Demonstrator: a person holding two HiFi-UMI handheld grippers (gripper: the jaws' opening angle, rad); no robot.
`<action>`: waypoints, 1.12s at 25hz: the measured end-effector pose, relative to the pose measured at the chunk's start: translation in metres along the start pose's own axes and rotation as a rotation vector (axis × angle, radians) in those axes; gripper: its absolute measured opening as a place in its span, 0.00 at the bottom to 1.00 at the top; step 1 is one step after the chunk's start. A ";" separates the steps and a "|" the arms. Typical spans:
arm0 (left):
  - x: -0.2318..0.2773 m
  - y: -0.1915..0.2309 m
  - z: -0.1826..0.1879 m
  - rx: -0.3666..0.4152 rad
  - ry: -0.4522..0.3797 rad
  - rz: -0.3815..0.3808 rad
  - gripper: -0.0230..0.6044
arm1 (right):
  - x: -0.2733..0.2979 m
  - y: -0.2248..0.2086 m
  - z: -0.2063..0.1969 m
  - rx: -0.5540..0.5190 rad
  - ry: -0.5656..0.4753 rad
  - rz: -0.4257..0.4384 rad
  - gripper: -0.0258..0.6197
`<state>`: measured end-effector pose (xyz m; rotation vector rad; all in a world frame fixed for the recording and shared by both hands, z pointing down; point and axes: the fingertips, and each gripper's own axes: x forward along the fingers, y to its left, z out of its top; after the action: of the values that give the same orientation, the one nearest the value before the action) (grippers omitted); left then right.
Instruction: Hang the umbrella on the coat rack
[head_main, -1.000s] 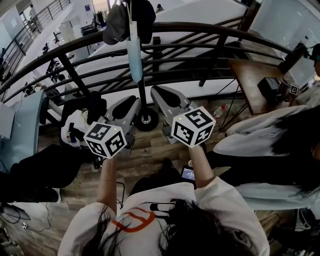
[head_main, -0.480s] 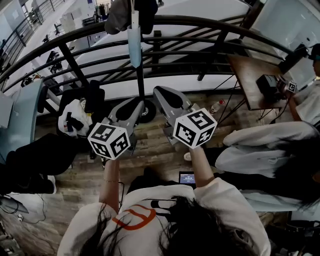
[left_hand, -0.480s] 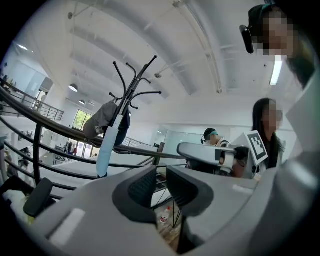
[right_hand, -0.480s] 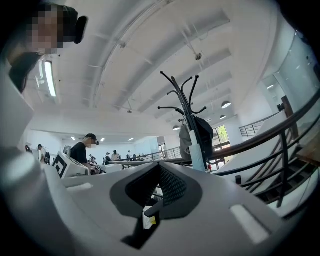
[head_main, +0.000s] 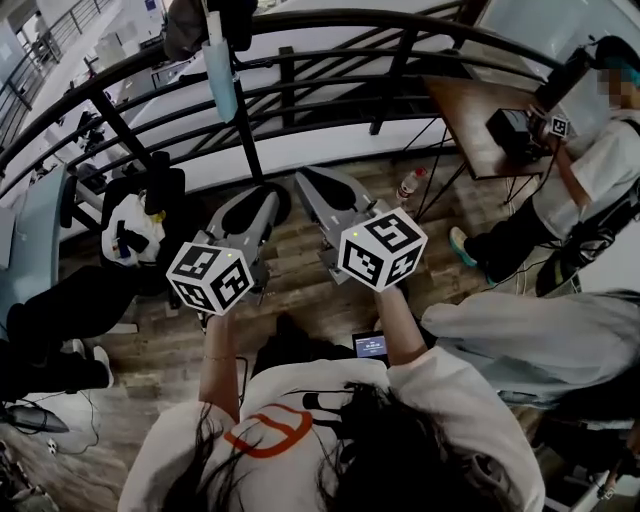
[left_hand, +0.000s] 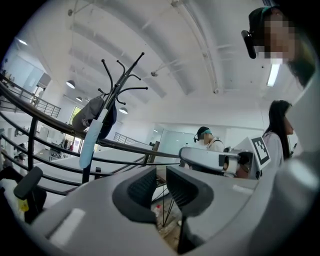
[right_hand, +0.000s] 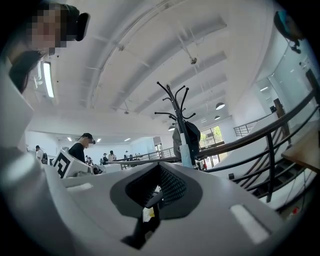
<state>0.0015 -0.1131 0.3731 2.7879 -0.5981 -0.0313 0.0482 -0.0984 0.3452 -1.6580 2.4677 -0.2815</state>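
A folded light-blue umbrella (head_main: 220, 75) hangs on the black coat rack (head_main: 246, 120) by the railing, below dark caps. It also shows in the left gripper view as the umbrella (left_hand: 90, 141) on the rack (left_hand: 117, 87), and far off in the right gripper view as the umbrella (right_hand: 186, 153) on the rack (right_hand: 175, 107). My left gripper (head_main: 252, 212) points toward the rack's foot, well short of it, its jaws a narrow gap apart (left_hand: 160, 186) with nothing between. My right gripper (head_main: 322, 188) is beside it, jaws together (right_hand: 160, 170) and holding nothing.
A curved black railing (head_main: 330, 75) runs behind the rack. A wooden table (head_main: 478, 125) and a seated person (head_main: 590, 165) are at the right, and a bottle (head_main: 405, 185) stands on the floor. A chair with a bag (head_main: 135, 225) is at the left. A person in pale clothes (head_main: 530, 330) is close right.
The rack and hanging umbrella have slid left and up in the head view. Both grippers keep their pose, shifted slightly left. The seated person at the right has come into view.
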 end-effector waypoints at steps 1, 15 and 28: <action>0.000 -0.008 -0.004 0.001 0.004 -0.005 0.11 | -0.008 0.001 -0.002 0.002 -0.001 -0.004 0.05; -0.040 -0.068 -0.048 -0.016 0.041 0.022 0.11 | -0.080 0.030 -0.034 0.039 0.013 0.001 0.05; -0.078 -0.091 -0.068 -0.030 0.035 0.076 0.11 | -0.109 0.067 -0.052 0.034 0.038 0.055 0.05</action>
<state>-0.0282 0.0166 0.4092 2.7290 -0.6884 0.0237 0.0164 0.0311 0.3820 -1.5835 2.5167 -0.3491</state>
